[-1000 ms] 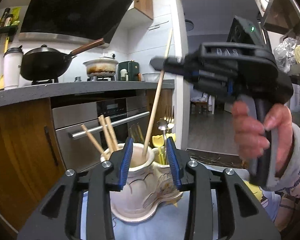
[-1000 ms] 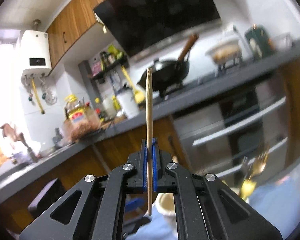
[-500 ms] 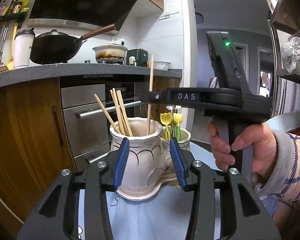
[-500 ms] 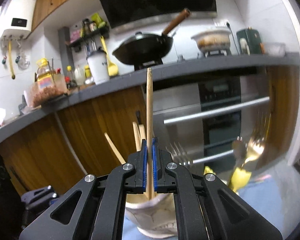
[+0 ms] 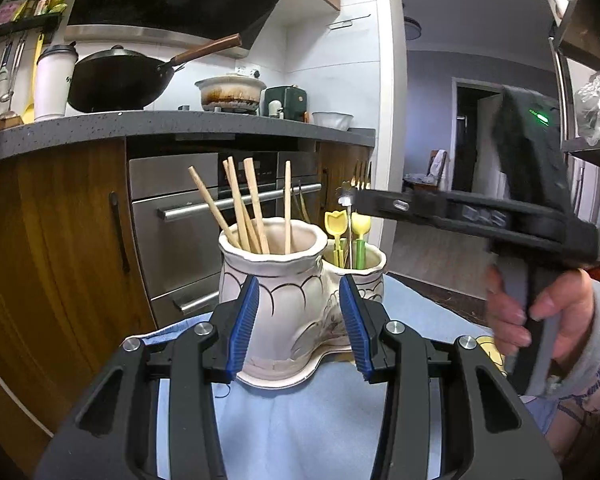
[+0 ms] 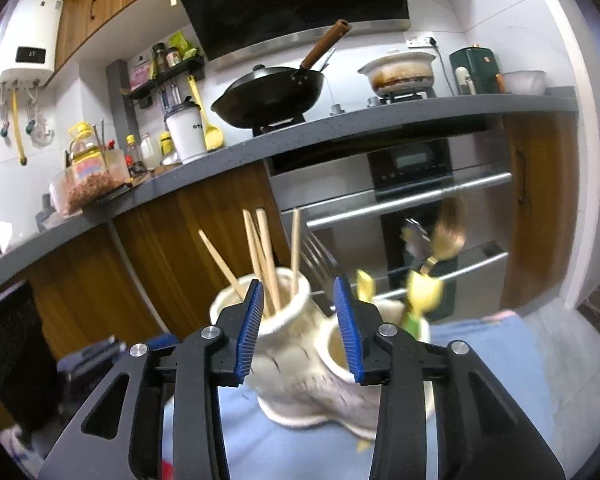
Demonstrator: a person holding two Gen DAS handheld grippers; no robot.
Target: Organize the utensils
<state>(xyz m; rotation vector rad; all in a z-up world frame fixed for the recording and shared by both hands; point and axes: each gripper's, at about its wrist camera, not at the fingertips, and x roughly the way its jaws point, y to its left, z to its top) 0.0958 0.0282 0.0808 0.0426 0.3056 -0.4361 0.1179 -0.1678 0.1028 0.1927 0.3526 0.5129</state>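
A cream ceramic two-pot utensil holder stands on a light blue cloth. Its taller pot holds several wooden chopsticks; the lower pot holds yellow-handled cutlery. My left gripper is open, its blue pads on either side of the taller pot. My right gripper is open and empty above the holder; the chopsticks stand between its pads. It shows in the left wrist view, held by a hand above the lower pot.
A grey kitchen counter with a black wok, a pot and a white cup runs behind. A steel oven and wooden cabinets sit below. A doorway opens at the right.
My right gripper lowered the chopstick into the taller pot and opened, letting it go. The chopstick now stands in the pot. The left gripper stayed around the pot.
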